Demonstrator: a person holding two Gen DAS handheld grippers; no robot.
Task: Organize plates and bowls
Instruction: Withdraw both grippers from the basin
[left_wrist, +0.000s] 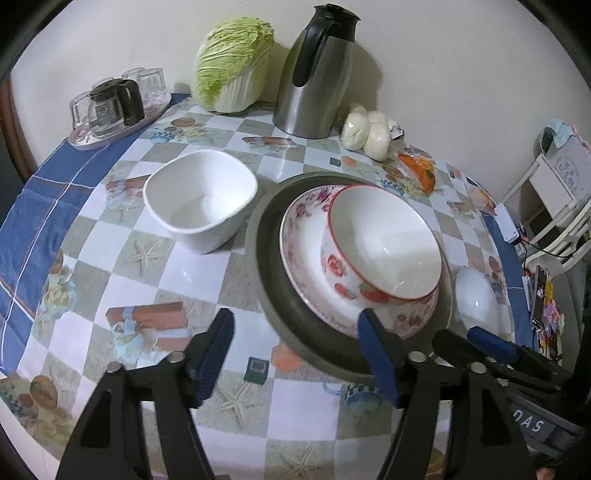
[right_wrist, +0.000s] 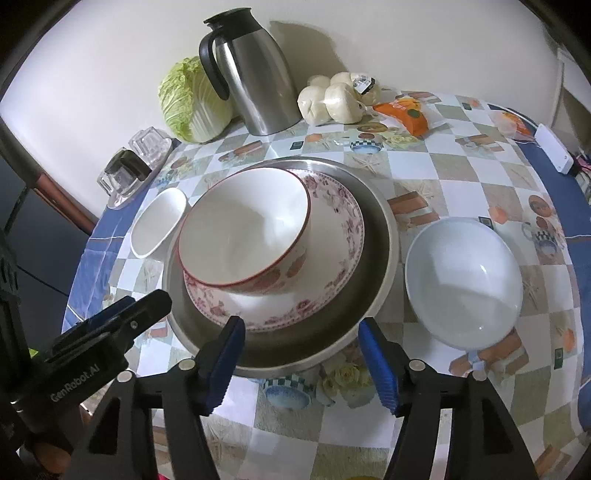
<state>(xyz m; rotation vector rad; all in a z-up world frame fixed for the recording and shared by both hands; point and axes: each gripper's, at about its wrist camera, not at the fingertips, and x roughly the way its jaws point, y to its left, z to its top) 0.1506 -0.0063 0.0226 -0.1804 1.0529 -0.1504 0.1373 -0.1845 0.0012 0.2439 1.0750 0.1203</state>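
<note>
Tabletop scene; left gripper (right_wrist: 107, 321) marked "GenRobot.AI"

Bowl (right_wrist: 243, 236) in plate (right_wrist: 332, 258) on tray (right_wrist: 384, 236); square bowl (right_wrist: 155, 229) left, round bowl (right_wrist: 465, 280) right.

Along the wall we note a napa cabbage (left_wrist: 232, 66), a steel carafe (left_wrist: 317, 74), bagged white buns (left_wrist: 365, 133), and a tray of glassware (left_wrist: 114, 107) at the checkered tablecloth's (left_wrist: 129, 258) far corner.

Bare cloth (left_wrist: 122, 273) nr front edge, open; stacked tray (right_wrist: 373, 221) centre, white bowls (right_wrist: 463, 282) flanking, kettle (right_wrist: 255, 81) behind
</note>
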